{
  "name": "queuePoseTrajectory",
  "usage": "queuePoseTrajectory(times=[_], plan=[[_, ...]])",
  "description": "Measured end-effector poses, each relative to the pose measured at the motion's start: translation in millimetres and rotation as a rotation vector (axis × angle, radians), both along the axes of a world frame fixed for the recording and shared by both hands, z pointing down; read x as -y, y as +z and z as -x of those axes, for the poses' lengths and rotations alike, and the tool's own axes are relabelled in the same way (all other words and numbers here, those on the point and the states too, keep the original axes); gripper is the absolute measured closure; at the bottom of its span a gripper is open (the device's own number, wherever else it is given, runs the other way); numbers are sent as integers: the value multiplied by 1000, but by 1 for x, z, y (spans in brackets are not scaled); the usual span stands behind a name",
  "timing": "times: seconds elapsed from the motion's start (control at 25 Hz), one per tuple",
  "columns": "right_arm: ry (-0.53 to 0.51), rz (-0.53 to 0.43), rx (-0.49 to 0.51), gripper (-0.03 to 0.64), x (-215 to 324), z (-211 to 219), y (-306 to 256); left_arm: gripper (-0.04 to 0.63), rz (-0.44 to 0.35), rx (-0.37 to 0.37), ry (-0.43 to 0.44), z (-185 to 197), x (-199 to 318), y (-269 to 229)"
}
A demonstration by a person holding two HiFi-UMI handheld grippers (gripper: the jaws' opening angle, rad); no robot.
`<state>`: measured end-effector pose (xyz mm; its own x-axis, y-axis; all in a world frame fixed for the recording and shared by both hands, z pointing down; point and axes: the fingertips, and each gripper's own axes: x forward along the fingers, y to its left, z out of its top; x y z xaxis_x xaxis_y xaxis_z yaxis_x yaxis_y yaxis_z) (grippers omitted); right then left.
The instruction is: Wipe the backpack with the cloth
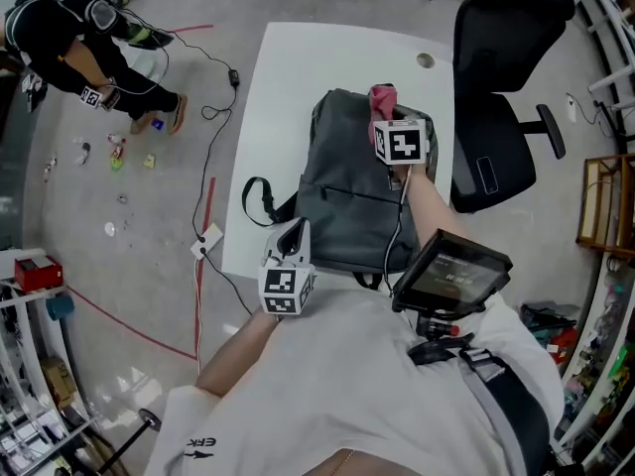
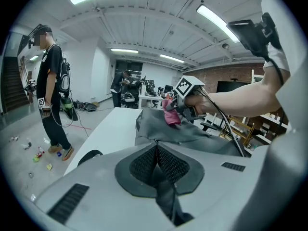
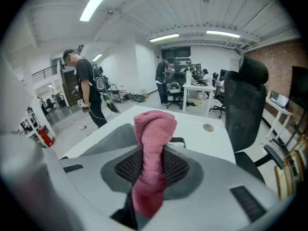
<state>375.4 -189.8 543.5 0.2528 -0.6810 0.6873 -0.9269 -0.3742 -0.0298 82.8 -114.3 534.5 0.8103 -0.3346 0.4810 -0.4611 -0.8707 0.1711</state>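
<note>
A dark grey backpack [image 1: 347,201] lies flat on the white table [image 1: 298,77]. My right gripper [image 1: 386,119] hovers over its far upper end, shut on a rolled pink cloth [image 1: 383,97] that sticks out past the jaws. The right gripper view shows the cloth [image 3: 154,129] clamped between the pads [image 3: 175,166], with the backpack [image 3: 113,139] just below. My left gripper [image 1: 295,232] sits at the backpack's near left corner. In the left gripper view its jaws are shut on a fold of the backpack's grey fabric [image 2: 161,186], and the cloth [image 2: 170,114] rests on the backpack [image 2: 192,134] ahead.
A black office chair [image 1: 506,58] stands at the table's right side. The backpack's black strap loop [image 1: 260,201] hangs over the left edge. A person [image 1: 89,48] stands on the floor at far left among cables and small items. A screen [image 1: 451,271] is mounted at my chest.
</note>
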Motion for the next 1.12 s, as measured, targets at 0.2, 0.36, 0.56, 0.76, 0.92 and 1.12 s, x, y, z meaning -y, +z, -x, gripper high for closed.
queuePoseTrajectory(times=[0.2, 0.36, 0.56, 0.76, 0.92, 1.12], plan=[[-170, -49, 49, 515, 49, 67, -3, 591, 8, 33, -7, 6, 5, 6], [-257, 13, 47, 515, 62, 97, 19, 591, 18, 71, 1, 9, 0, 15], [-225, 68, 10, 515, 51, 82, 30, 591, 22, 66, 4, 11, -1, 15], [-169, 133, -13, 515, 16, 52, 39, 591, 26, 58, 14, 11, -1, 16], [-92, 161, -37, 515, -19, 18, 40, 591, 29, 51, 18, 12, 0, 17], [13, 183, -51, 515, -64, -19, 38, 591, 29, 53, 35, 12, -4, 18]])
